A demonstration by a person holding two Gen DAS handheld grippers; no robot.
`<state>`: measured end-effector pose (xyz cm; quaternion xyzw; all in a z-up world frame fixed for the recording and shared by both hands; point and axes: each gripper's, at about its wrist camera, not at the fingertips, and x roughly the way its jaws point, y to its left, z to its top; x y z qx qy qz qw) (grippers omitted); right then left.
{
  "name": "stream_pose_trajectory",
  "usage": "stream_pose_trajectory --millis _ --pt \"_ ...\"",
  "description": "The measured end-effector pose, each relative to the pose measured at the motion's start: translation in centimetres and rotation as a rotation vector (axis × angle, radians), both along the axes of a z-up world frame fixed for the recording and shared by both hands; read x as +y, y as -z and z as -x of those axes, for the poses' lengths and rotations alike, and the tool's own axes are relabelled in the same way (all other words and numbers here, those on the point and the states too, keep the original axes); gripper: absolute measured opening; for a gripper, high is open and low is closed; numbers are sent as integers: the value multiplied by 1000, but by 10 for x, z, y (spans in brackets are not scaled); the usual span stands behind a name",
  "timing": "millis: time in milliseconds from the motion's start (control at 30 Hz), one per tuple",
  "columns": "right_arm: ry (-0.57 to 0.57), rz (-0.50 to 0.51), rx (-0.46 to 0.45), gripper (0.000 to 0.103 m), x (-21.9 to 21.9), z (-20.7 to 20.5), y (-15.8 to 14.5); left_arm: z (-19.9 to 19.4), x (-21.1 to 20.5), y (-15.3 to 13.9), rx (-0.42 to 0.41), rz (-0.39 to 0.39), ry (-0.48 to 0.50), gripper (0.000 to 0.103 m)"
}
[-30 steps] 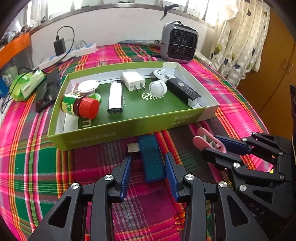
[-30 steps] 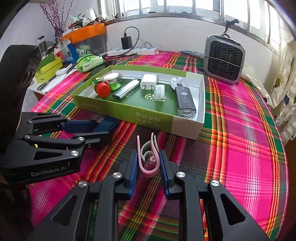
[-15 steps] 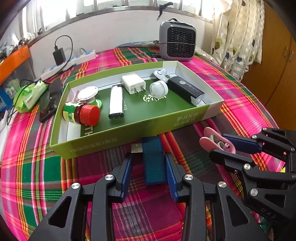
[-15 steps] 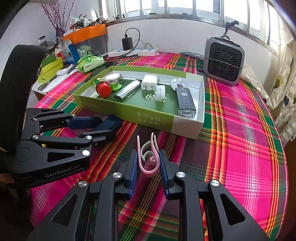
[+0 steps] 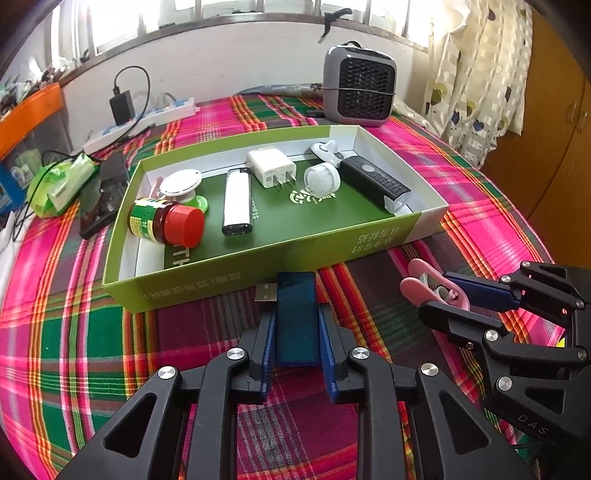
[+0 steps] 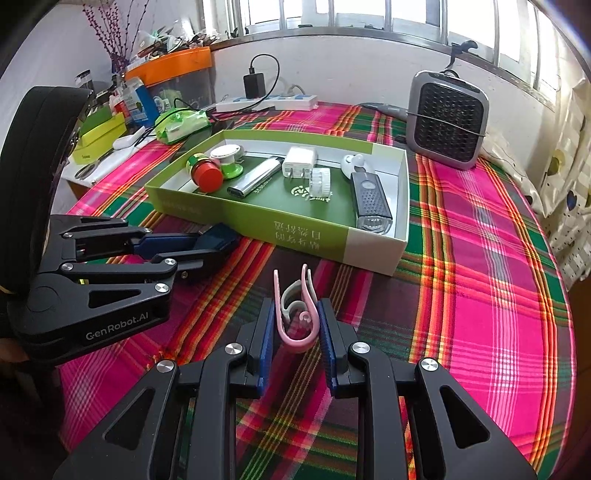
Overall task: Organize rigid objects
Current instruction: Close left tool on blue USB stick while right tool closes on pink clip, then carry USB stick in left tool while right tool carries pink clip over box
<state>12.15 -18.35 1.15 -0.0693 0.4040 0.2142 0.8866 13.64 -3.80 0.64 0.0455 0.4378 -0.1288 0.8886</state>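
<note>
1. The left tool [image 5: 297,328] is closed on a blue USB stick [image 5: 297,317], pads pressed to both its long sides; its metal plug pokes out beside the green box [image 5: 258,262].
2. The right tool [image 6: 297,325] clamps a pink clip [image 6: 295,314] (prongs pointing toward the box) above the plaid surface [image 6: 480,295].
3. Only the right view shows the orange bin [image 6: 173,66] and dried twigs [image 6: 110,33]; only the left shows the wooden cabinet [image 5: 554,147].
</note>
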Motion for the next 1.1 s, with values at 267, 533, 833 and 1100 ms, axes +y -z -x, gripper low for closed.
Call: stream_pose_trajectory --millis 267,533,833,1100 --pt "0 2 -2 24 0 0 -1 1 1 -1 -2 3 -7 21" --pt "6 -5 -15 24 -2 3 -5 8 3 -8 -26 12 -4 21" --pt "19 -30 -56 24 -3 10 -21 16 9 -25 -71 32 -8 21" --pt "29 -34 -97 24 -2 4 -39 14 12 -46 -117 44 -13 21"
